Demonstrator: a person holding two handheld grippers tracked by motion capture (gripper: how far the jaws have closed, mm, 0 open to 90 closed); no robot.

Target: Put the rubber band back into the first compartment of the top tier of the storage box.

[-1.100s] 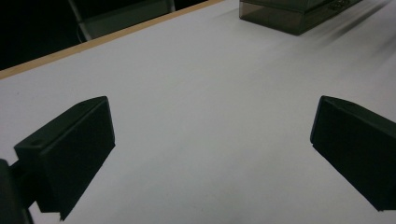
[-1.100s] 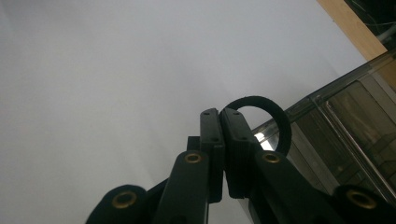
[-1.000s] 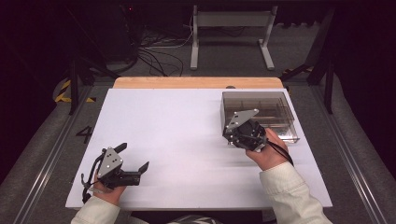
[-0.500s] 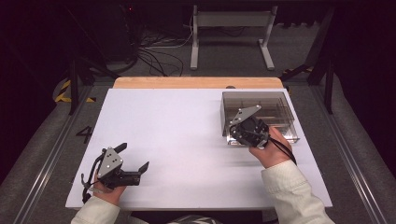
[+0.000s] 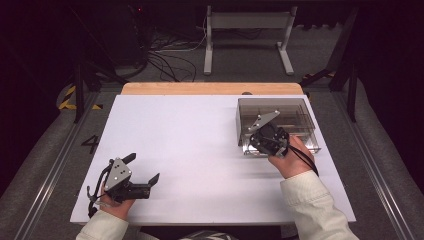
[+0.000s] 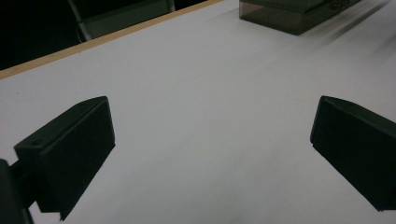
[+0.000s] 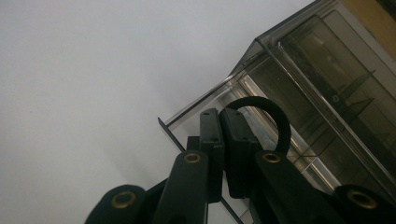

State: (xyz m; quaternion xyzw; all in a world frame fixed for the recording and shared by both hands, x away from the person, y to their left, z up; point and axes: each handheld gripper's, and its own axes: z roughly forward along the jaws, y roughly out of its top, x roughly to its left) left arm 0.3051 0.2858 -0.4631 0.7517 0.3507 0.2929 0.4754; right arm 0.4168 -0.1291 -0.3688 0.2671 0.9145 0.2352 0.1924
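Right hand-held gripper: jaws clamped on black band, over clear box near the desk right edge | Left hand-held gripper: jaws apart, near-left corner.

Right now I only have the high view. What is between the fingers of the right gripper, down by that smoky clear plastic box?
Observer: In the right gripper view, the right gripper is shut on a thin black elastic ring, which loops out past its fingers.
Operator: Is the ring inside the box?
Observer: The loop stands over the near edge of the smoky clear plastic box, in front of its divided compartments. I cannot tell whether it touches.
Operator: And the left fingers?
Observer: In the left gripper view, the left gripper is wide open, with bare white table between its fingers.
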